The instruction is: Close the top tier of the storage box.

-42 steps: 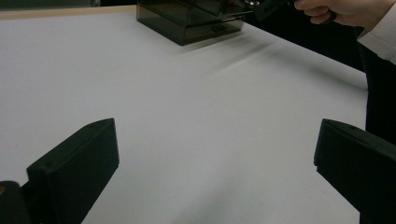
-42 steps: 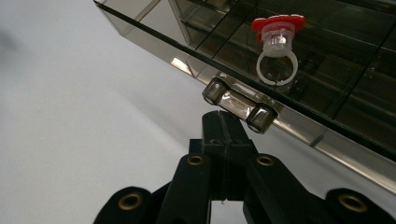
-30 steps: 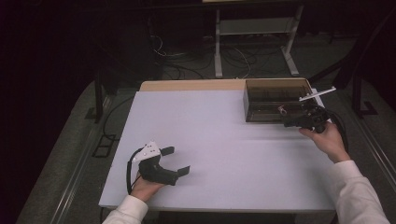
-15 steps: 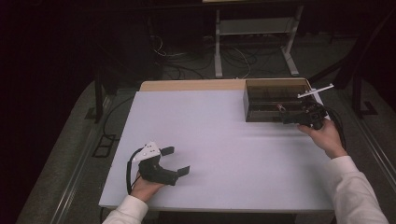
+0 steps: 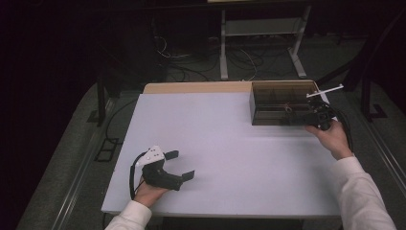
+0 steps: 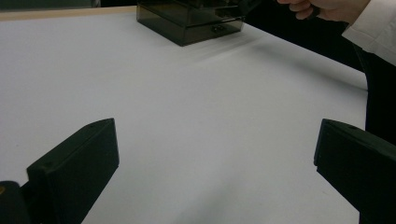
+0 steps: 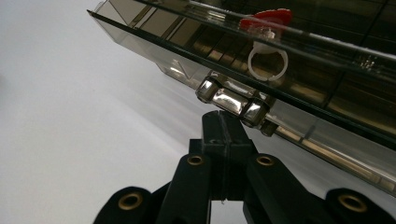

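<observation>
A smoky clear box [image 5: 275, 119] with dividers stands at the table's far right. Its metal latch [image 7: 231, 100] sits on the front wall. My right gripper [image 5: 300, 116] is held level at that wall, jaws shut together, with its tips [image 7: 223, 117] touching the underside of the latch. Nothing shows between the jaws. Inside the box lies a white plastic ring [image 7: 267, 63] with a red top. My left gripper [image 5: 182, 165] rests on the table near the front left, jaws wide open [image 6: 215, 154] and nothing between them.
The white table [image 5: 230, 143] has a tan strip along its far edge. A white rod [image 5: 325, 90] sticks up above the right gripper. Beyond the table are a metal stand [image 5: 261, 33] and floor cables. From the left gripper view the box [image 6: 196, 28] stands far ahead.
My right gripper has edged slightly toward the box's front wall. The left gripper has stayed where it was.
</observation>
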### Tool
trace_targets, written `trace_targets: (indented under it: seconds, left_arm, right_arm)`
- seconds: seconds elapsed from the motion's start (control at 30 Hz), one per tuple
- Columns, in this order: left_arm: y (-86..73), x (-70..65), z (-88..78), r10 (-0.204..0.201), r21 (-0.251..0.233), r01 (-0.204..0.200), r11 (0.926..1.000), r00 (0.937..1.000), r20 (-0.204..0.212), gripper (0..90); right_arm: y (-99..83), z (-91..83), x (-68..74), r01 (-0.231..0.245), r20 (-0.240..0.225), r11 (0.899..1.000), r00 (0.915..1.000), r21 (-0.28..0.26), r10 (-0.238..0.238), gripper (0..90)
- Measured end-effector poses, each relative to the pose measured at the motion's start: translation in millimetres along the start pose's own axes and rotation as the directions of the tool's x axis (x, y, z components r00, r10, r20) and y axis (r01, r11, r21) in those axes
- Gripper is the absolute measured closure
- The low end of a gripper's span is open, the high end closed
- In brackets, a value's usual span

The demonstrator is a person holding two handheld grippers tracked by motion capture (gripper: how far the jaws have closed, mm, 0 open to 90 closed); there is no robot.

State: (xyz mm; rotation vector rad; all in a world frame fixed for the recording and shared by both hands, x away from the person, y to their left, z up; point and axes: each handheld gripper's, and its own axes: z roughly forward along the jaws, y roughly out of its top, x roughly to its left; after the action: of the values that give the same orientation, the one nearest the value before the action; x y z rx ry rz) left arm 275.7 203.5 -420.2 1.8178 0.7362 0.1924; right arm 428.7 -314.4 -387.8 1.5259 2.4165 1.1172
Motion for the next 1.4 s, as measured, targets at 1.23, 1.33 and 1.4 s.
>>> trace_targets:
  seconds: [1.23, 1.33, 1.4]
  left_arm:
    - [0.0, 0.3, 0.0, 0.0, 0.001, 0.0, 1.0, 1.0, 0.0, 0.0]
    - [0.0, 0.2, -0.1, 0.0, 0.001, 0.0, 1.0, 1.0, 0.0, 0.0]
    - [0.0, 0.2, -0.1, 0.0, 0.0, 0.0, 1.0, 1.0, 0.0, 0.0]
  right_arm:
    - [8.7, 7.5, -7.9, -0.055, 0.0, 0.998, 0.9985, -0.029, 0.055, 89.4]
    - [9.9, 7.4, -8.4, -0.056, 0.004, 0.998, 0.9984, -0.032, 0.056, 89.4]
    - [10.8, 7.6, -8.1, -0.057, 0.005, 0.998, 0.9984, -0.024, 0.057, 89.4]
